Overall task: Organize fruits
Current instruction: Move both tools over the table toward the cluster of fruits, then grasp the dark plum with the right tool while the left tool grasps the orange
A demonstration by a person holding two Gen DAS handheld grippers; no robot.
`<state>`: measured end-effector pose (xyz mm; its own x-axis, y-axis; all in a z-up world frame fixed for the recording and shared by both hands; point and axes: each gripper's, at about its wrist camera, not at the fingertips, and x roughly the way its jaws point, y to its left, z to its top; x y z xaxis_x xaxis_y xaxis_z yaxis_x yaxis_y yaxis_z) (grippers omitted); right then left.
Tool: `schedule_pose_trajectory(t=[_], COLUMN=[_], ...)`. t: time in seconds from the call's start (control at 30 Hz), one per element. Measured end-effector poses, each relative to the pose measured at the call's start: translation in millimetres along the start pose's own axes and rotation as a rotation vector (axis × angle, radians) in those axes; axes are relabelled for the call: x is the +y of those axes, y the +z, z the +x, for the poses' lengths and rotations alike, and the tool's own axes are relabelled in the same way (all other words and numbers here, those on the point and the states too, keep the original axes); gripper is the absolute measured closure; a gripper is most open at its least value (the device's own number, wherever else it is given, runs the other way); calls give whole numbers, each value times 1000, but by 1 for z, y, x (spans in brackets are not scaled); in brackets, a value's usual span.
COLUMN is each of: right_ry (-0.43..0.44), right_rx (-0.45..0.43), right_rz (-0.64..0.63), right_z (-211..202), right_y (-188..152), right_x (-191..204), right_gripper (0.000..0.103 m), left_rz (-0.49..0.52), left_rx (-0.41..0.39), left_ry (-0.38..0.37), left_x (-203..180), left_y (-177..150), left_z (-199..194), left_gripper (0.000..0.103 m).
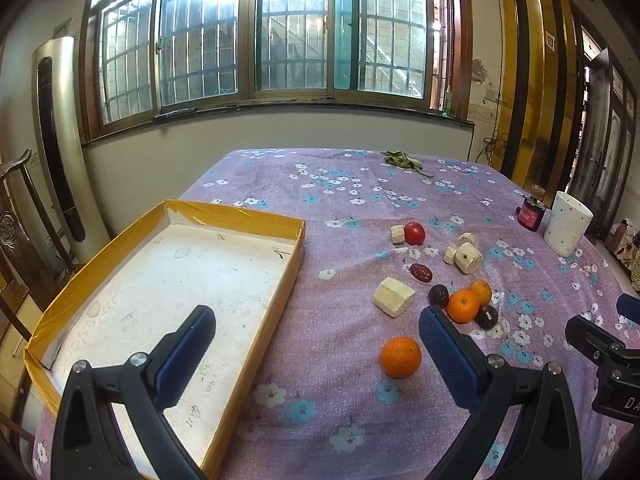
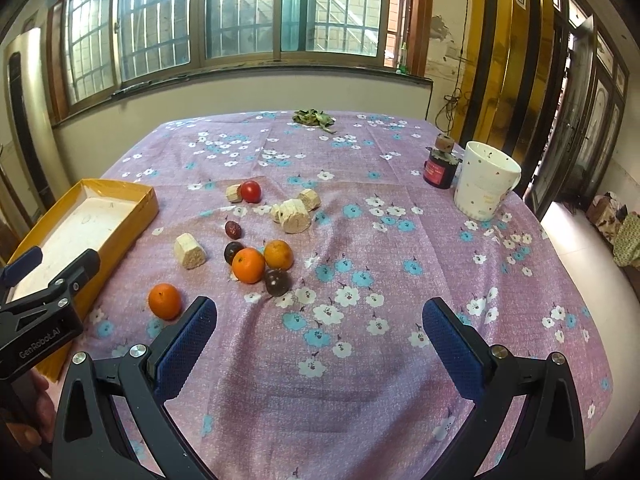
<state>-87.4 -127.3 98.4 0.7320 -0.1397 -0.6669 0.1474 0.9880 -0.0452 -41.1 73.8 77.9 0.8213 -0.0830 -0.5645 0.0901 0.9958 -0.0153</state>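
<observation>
A yellow-rimmed shallow box (image 1: 236, 216) (image 2: 120, 190) with a white floor lies on the left of the purple flowered tablecloth. One orange (image 1: 401, 357) (image 2: 164, 301) sits alone nearest me. Two more oranges (image 1: 463, 305) (image 2: 248, 265) cluster with two dark plums (image 1: 438, 295) (image 2: 277, 282). Farther back lie a red date (image 1: 420, 272) (image 2: 233, 229), a red tomato (image 1: 414, 233) (image 2: 250, 191) and several pale cut chunks (image 1: 394, 296) (image 2: 294, 210). My left gripper (image 1: 316, 320) is open, one finger over the box, the other beside the lone orange. My right gripper (image 2: 320, 312) is open over bare cloth.
A white mug (image 2: 484, 184) (image 1: 566, 229) and a small dark red jar (image 2: 440, 168) (image 1: 531, 215) stand at the right edge. Dried leaves (image 2: 314, 118) (image 1: 402, 159) lie at the far side. A chair (image 1: 20, 216) and a tall air conditioner (image 1: 56, 140) stand left of the table.
</observation>
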Motion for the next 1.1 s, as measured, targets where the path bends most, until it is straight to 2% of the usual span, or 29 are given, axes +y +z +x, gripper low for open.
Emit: schedule_pose_trajectory(t=[0.3, 0.37, 0.5, 0.63, 0.73, 0.83, 0.9, 1.03, 1.1], right_ry=[52, 71, 54, 167, 244, 273, 305, 360, 390], right_rx=[-3, 20, 91, 120, 166, 208, 233, 269, 281], right_rz=[-55, -78, -168, -187, -202, -222, -220, -202, -193], right_z=[8, 14, 40, 61, 81, 101, 110, 125, 129], right_y=[5, 6, 9, 14, 16, 17, 16, 16, 16], right_x=[1, 1, 4, 2, 6, 10, 10, 6, 4], right_gripper=[0, 0, 0, 0, 0, 9, 25, 33, 46], left_rz=[-18, -6, 35, 117, 151, 162, 169, 161, 156], left_rx=[4, 18, 75, 160, 207, 246, 258, 286, 300], left_ry=[57, 85, 128, 142, 112, 83, 75, 51, 44], left_x=[-2, -3, -2, -9, -15, -20, -24, -28, -31], left_y=[1, -1, -5, -13, -20, -20, -19, -17, -17], left_z=[-3, -2, 5, 14, 17, 19, 21, 26, 28], left_gripper=[0, 0, 0, 0, 0, 0, 0, 0, 0])
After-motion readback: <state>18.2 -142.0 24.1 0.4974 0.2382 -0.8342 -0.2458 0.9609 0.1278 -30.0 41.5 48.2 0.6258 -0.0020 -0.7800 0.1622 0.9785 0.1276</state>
